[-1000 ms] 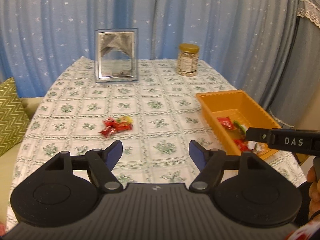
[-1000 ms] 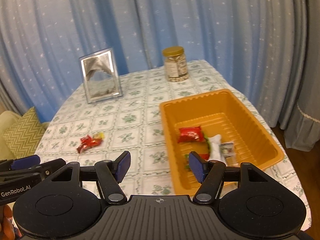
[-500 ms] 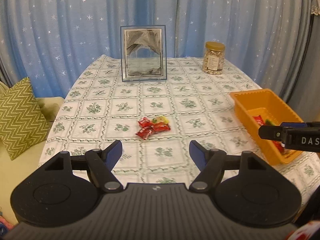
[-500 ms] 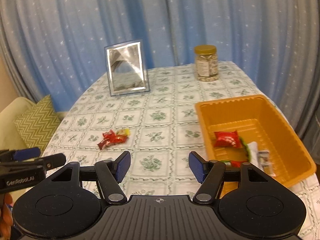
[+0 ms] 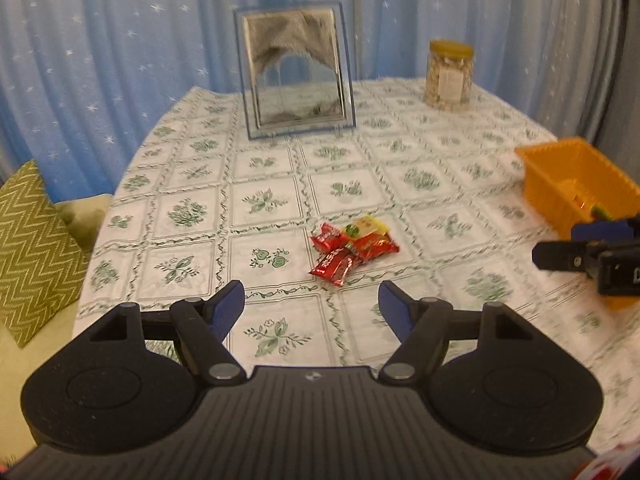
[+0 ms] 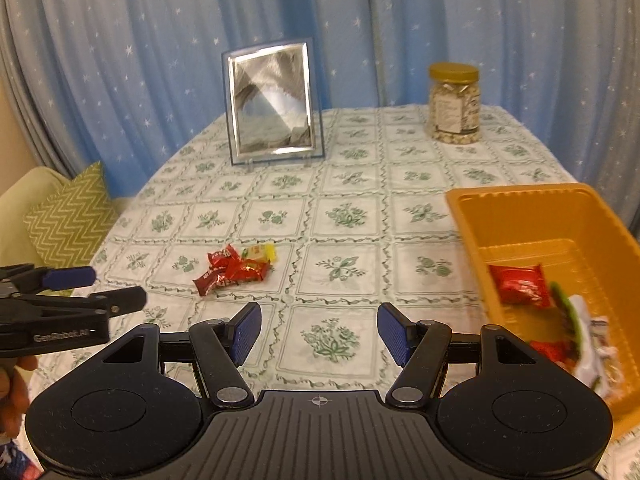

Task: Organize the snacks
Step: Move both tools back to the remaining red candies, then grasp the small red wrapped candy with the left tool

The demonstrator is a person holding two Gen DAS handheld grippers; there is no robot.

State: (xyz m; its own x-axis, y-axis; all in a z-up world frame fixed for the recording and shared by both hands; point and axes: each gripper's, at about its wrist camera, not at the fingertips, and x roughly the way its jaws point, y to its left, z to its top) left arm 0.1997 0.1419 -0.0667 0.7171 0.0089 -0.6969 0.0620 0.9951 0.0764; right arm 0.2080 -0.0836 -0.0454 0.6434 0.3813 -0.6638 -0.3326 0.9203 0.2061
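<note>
On the flowered tablecloth (image 5: 280, 168) ahead of me, a small heap of snack packets (image 5: 352, 250) is lying loose, well apart from the orange bin (image 6: 532, 220) at my right, which is already holding a few. I am carrying my left gripper (image 5: 311, 304) and right gripper (image 6: 319, 330) parted and empty. I am lining up a pick; next, the left needs lowering over one packet, possibly overlapping its neighbours.
</note>
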